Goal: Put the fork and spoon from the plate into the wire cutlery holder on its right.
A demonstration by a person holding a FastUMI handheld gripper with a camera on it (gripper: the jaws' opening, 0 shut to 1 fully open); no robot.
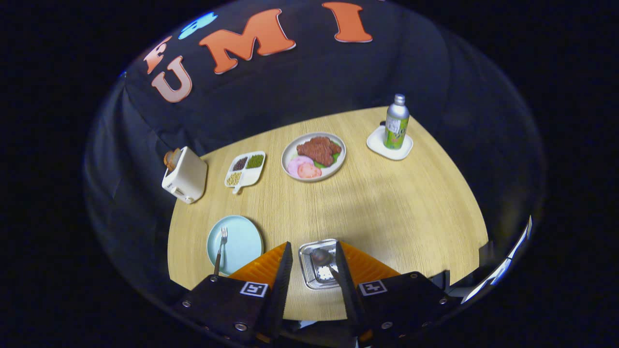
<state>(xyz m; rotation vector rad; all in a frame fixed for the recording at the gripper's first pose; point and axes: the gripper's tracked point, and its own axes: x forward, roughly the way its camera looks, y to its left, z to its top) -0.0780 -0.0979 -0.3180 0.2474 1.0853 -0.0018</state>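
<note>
Straddling holder (pixel 316 265) with spoon (pixel 323 258), gripper (pixel 313 270) fingers apart

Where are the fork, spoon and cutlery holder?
fork (pixel 220 251): gripper view, mid-handle, lying on the light blue plate.
spoon (pixel 320 256): gripper view, bowl, inside the holder.
cutlery holder (pixel 305 270): gripper view, near rim, between the open fingers.

Matt wood-grain table (pixel 387 203), shiny metal cutlery holder (pixel 309 270), metal fork (pixel 220 246) on smooth glossy plate (pixel 244 239), metal bottle (pixel 396 121), black cloth wall (pixel 314 82)
</note>
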